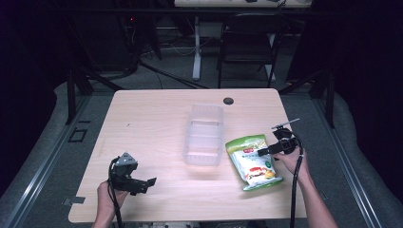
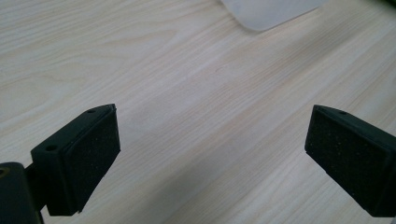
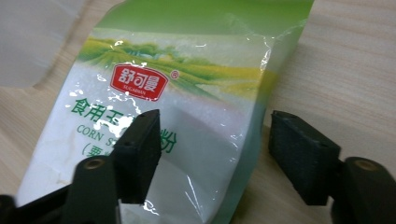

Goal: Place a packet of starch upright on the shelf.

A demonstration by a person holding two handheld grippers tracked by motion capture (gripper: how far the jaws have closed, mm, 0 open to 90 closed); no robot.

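Note:
A green and white bag of corn starch [image 1: 252,160] lies flat on the wooden table [image 1: 157,114], right of centre. My right gripper [image 1: 267,151] stands open at the bag's right edge, one jaw over the bag and one over bare wood. In the right gripper view the bag [image 3: 187,107] lies under the open gripper [image 3: 212,154], its edge between the two jaws. A clear plastic bin [image 1: 204,135] sits mid-table, left of the bag. My left gripper [image 1: 142,183] is open low over the table's front left, with only bare wood [image 2: 205,116] between its pads [image 2: 93,158].
A round black grommet [image 1: 228,100] sits near the table's far edge. A black chair [image 1: 249,42] and a white desk leg [image 1: 196,47] stand beyond the table. A corner of the clear bin [image 2: 271,11] shows at the top of the left gripper view.

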